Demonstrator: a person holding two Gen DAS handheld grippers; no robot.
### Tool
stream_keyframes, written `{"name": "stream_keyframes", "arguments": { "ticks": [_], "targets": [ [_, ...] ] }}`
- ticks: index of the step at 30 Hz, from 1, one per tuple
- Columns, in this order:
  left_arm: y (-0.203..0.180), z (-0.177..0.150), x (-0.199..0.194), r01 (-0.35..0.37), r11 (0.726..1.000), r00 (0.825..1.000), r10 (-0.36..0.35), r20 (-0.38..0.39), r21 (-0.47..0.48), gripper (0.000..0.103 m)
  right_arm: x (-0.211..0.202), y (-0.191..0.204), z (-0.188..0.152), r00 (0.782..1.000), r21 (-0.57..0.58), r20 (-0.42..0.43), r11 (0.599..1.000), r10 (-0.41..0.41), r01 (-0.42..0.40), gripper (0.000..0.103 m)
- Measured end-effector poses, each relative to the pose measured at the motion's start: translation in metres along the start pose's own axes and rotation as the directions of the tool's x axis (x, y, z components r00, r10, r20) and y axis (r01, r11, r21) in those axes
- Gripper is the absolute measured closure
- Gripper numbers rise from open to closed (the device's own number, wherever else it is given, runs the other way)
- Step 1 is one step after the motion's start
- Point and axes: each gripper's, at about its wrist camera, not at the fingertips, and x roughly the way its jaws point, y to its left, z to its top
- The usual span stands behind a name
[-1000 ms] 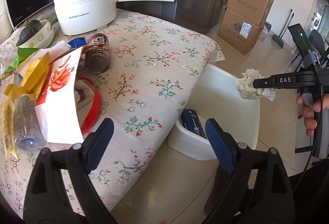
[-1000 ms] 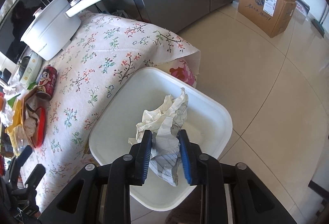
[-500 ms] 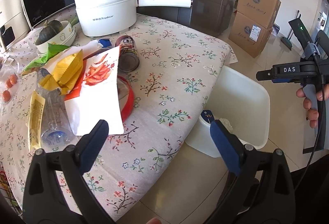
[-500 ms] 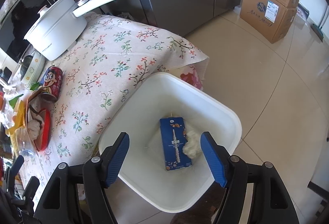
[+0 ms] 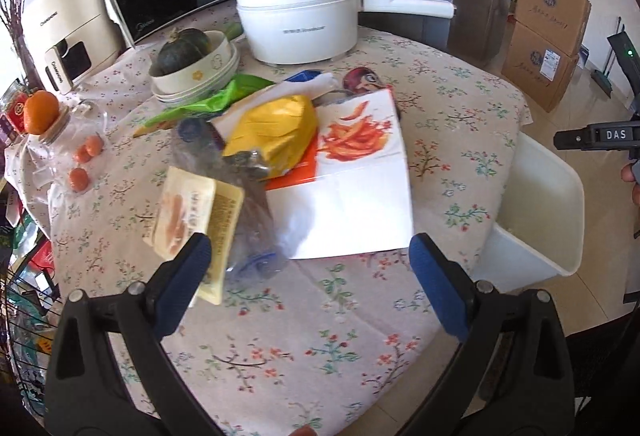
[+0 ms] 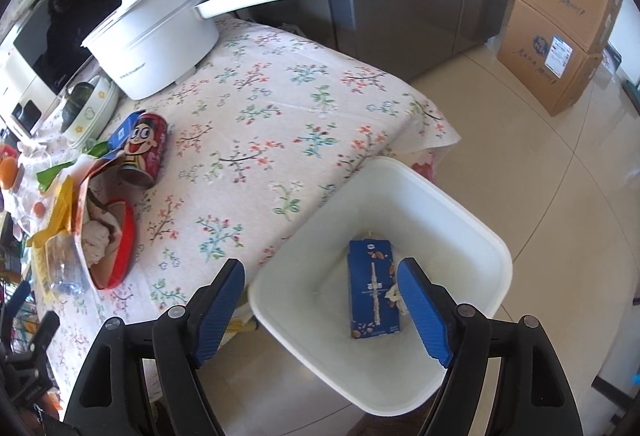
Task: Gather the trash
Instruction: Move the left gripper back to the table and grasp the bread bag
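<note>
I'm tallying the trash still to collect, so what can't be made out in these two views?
- Crumpled paper in the white bin: right wrist view, mostly behind the right hand-held gripper finger.
- Red can: left wrist view, mostly hidden by the white paper bag.
- Clear plastic bottle: left wrist view, blurred.
- Bin contents: left wrist view, hidden by its wall.
</note>
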Motion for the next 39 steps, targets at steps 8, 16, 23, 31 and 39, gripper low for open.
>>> {"name": "stream_keyframes", "arguments": {
  "ticks": [8,16,23,31,39],
  "targets": [
    [0.056,-0.015,0.019,-0.037,0.995,0.999,0.034,-0.040,-0.096,0.004,-0.001,0.049,0.002,0.999,-0.060,0.004,0.997,0.045,-0.045,0.022],
    [0.067,-0.034,0.047,-0.073,0.996,0.991,0.067,-0.114,-0.055,0.004,-0.002,0.091,-0.006,0.996,-0.124,-0.012,0.989,0.085,-0.086,0.022],
    [0.075,-0.035,0.053,-0.094,0.995,0.992,0.090,-0.086,-0.045,0.014,-0.003,0.115,-0.012,0.999,-0.198,0.014,0.979,0.050,-0.047,0.022],
    [0.068,-0.034,0.055,-0.064,0.998,0.993,0.065,-0.094,0.005,0.046,-0.001,0.131,-0.017,0.998,-0.230,0.008,0.971,0.062,-0.058,0.022],
    [0.083,-0.036,0.043,-0.057,0.998,0.995,0.054,-0.086,-0.033,0.071,0.003,0.141,-0.019,0.998,-0.250,0.003,0.967,0.055,-0.053,0.022]
  ]
}}
